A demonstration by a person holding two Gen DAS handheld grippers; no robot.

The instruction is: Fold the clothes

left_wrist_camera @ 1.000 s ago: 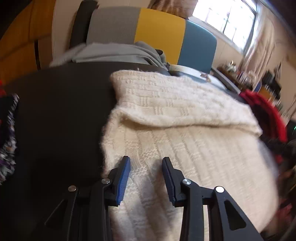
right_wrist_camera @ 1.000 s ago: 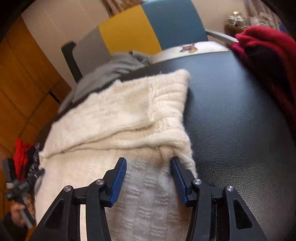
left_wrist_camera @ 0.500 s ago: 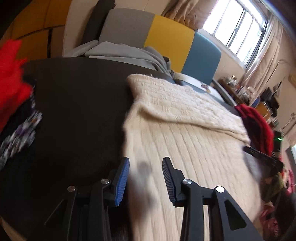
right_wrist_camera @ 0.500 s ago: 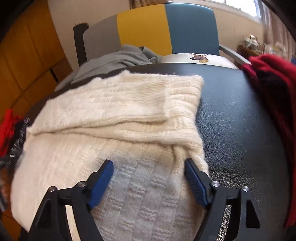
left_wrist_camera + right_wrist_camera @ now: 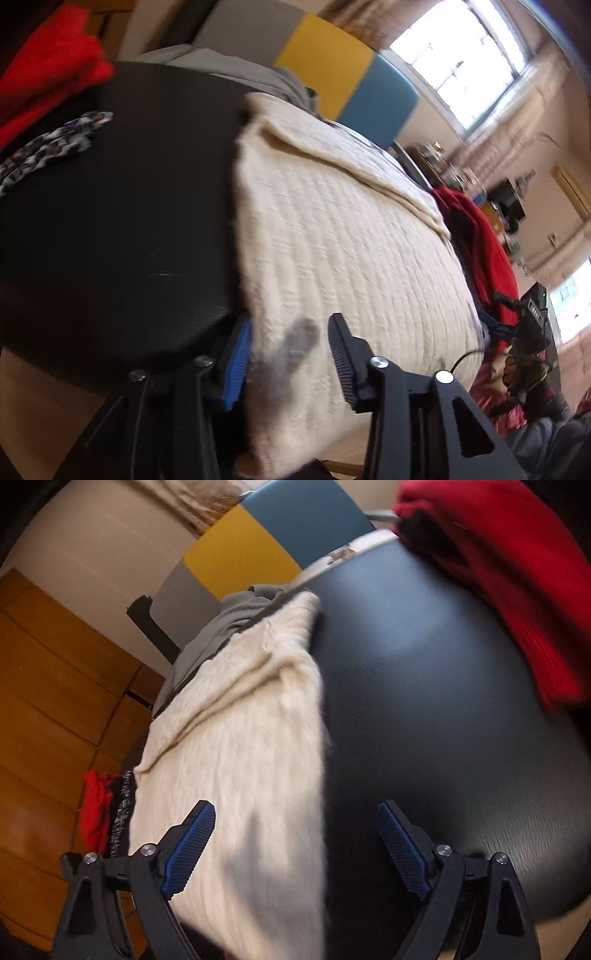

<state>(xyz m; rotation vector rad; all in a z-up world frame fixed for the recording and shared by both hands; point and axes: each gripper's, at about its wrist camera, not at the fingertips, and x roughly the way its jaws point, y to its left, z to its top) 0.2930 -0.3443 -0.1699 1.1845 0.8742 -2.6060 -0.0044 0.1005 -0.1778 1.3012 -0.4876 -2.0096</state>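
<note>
both cameras have dropped back toward the near edge since a second ago, and the right gripper [image 5: 295, 845], only moderately parted back then, now stands much wider apart. the cream cable-knit sweater [image 5: 332, 236] has slid with them: its near hem now spills over the front rim of the round black table [image 5: 110, 221] at the bottom of the left wrist frame.

left gripper [image 5: 288, 354] sits at bottom centre of its frame, jaws apart by a moderate gap, straddling the sweater's left near corner. the blue-padded finger is at the knit's edge, the black one over the fabric. the picture is blurred there, so whether the pads touch cloth cannot be told; nothing is pinched between them.

over in the right wrist frame, the sweater [image 5: 240, 746] runs from upper centre down to the bottom left, its folded-over upper part still lying across the body. the right gripper's jaws are spread wide, left finger over the knit, right finger over bare black tabletop, with the sweater's right edge between them. it holds nothing.

a red knitted garment [image 5: 498, 572] lies at the upper right of that frame on the table's far side. a grey cloth [image 5: 229, 620] is draped beyond the sweater's top, before the grey, yellow and blue chair back [image 5: 258, 542]. in the left frame, red fabric [image 5: 48, 74] and a black-and-white patterned cloth [image 5: 48, 147] sit at the upper left.
</note>
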